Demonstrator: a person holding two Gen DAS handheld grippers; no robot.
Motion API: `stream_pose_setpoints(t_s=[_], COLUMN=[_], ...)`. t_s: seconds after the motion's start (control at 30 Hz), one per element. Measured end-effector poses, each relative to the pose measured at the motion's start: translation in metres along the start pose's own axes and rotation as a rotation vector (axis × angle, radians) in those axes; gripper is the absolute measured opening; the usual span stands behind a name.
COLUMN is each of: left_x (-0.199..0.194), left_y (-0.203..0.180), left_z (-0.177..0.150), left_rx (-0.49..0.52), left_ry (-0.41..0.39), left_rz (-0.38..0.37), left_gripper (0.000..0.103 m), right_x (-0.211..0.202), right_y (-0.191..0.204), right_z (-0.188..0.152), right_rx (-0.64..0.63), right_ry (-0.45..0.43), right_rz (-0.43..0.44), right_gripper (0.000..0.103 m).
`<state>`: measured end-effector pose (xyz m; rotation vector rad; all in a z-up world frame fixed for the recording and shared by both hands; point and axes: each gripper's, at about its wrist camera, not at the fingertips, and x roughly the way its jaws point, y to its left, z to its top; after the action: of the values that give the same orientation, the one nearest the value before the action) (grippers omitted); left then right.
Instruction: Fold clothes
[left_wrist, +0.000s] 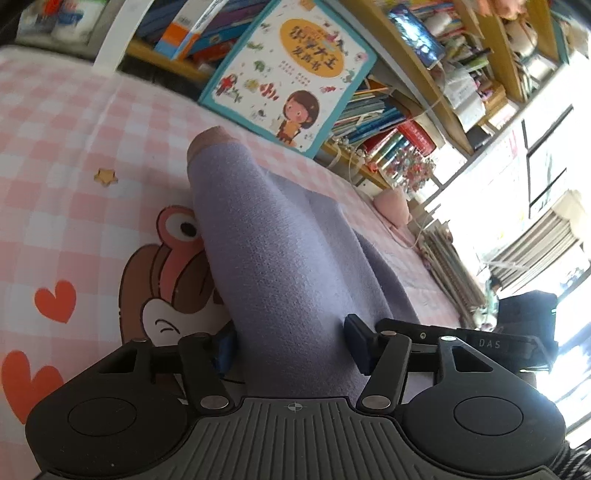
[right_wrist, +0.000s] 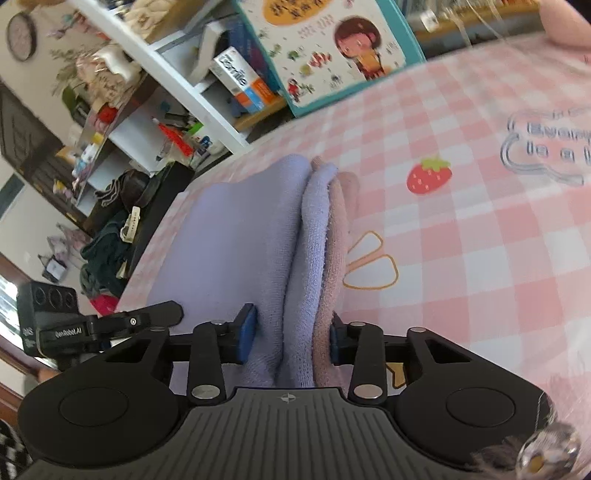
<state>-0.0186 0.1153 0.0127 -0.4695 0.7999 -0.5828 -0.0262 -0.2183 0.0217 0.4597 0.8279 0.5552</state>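
- The left hand-held gripper (left_wrist: 291, 343) is standing about half open around a thick fold of the lilac garment (left_wrist: 266, 240); its blue pads (left_wrist: 356, 341) are sitting at either side of the cloth, and whether they are pressing on it I cannot tell.
- The right hand-held gripper (right_wrist: 291, 334) is pinching a bunched stack of layers, lilac beside a dusty-pink lining, with its pads (right_wrist: 246, 332) bearing on both sides.
- The garment (right_wrist: 258, 229) is lying on a pink-and-white checked sheet (left_wrist: 74, 122), stretching away from both grippers, its far end showing a pinkish-brown cuff (left_wrist: 212, 138).
- A strawberry print (right_wrist: 428, 175) is showing on the sheet beside the fold.
- A children's picture book (left_wrist: 291, 70) is leaning against the crowded shelves (left_wrist: 436, 92) behind.
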Motion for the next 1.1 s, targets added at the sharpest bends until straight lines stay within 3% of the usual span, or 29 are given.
stream_pose_setpoints(t_s=[0.23,0.7,1.1], left_x=[-0.009,-0.004,0.032], left_y=[-0.010,-0.016,0.008], left_z=[0.008,0.058,0.113], left_rx=[0.058,0.149,0.152], left_ry=[-0.044,-0.154,-0.167], left_rz=[0.002,0.016,0.000], left_gripper=[0.056,0.056,0.056], right_x=[-0.008,0.008,0.043], right_y=[0.020,0.021,0.009], right_z=[-0.004,0.051,0.106], right_rx=[-0.156,-0.190,-0.183], right_ry=[-0.085,-0.176,-0.190], right_rz=[-0.026,0.015,-0.005], right_gripper=[0.030,0.030,0.030])
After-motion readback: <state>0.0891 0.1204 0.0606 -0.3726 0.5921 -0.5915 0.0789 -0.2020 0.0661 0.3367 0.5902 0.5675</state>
